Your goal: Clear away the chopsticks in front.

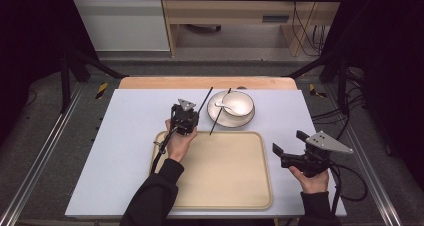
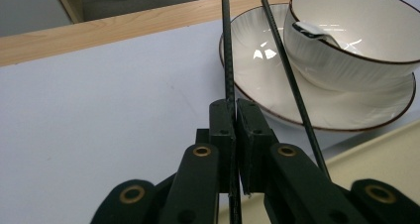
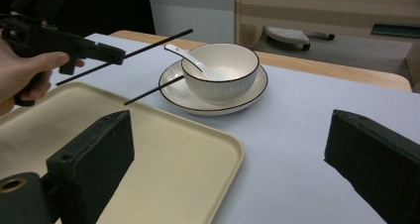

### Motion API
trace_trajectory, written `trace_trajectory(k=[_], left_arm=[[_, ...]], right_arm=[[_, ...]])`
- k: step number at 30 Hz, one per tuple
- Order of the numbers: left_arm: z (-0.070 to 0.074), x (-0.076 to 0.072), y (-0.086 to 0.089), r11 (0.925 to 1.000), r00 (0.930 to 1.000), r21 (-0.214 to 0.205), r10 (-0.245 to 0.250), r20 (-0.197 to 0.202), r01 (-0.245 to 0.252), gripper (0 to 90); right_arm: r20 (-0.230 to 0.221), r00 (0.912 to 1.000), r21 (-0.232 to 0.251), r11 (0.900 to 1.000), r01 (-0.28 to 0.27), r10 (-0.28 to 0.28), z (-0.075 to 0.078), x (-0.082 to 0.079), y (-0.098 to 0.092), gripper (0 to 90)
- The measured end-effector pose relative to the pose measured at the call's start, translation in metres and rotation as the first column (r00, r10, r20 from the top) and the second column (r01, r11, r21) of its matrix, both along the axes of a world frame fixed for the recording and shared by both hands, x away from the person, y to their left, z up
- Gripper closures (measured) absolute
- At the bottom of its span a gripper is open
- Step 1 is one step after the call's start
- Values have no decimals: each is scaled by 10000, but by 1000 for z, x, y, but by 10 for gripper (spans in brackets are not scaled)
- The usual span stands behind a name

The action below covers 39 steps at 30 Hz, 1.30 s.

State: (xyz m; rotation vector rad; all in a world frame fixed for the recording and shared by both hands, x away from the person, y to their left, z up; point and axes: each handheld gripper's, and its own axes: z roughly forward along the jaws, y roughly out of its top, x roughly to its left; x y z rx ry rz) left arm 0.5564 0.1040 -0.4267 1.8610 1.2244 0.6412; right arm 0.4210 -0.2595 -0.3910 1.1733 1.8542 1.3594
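Note:
My left gripper [image 1: 193,118] hovers at the far edge of the beige tray [image 1: 225,186], shut on a thin black chopstick [image 1: 206,98] that points away toward the table's back. In the left gripper view the pads [image 2: 222,122] pinch that chopstick [image 2: 228,55]. A second chopstick [image 1: 219,113] leans on the rim of a white plate [image 1: 248,120], its lower tip by the tray. On the plate stands a white bowl [image 1: 239,102] with a white spoon [image 1: 220,105] in it. My right gripper [image 1: 289,142] is open to the right of the tray, nothing between its jaws [image 3: 233,130].
A pale mat [image 1: 125,136] covers the table, with a wooden strip [image 1: 160,82] along the far edge. The tray [image 3: 163,149] holds nothing. Metal rails and cables run beside the table, and a wooden desk [image 1: 225,11] stands behind it.

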Motion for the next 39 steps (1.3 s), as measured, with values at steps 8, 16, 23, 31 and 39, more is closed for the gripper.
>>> trace_trajectory(k=[8, 16, 23, 31, 39], left_arm=[[1, -41, 22, 9987, 9985, -206, 481, 272, -476, 853], [11, -81, 40, 9951, 9946, -737, 712, 750, -657, 853], [5, -117, 48, 9900, 9893, -1036, 1064, 997, -961, 854], [-8, -142, 50, 9830, 9829, -1210, 1511, 1053, -1382, 854], [-18, -164, 60, 9736, 9763, -1441, 1923, 996, -1771, 853]], right_arm=[[-24, 10000, -50, 10000, -13, 13, -1, 0, 2, 51], [27, 10000, -119, 9999, -32, 32, 1, -2, 5, 52], [11, 10000, -56, 10000, -46, 46, 0, -2, 4, 51], [35, 10000, -107, 9999, -78, 78, 1, -3, 7, 51], [17, 10000, -195, 9998, -90, 90, 0, -3, 8, 51]])
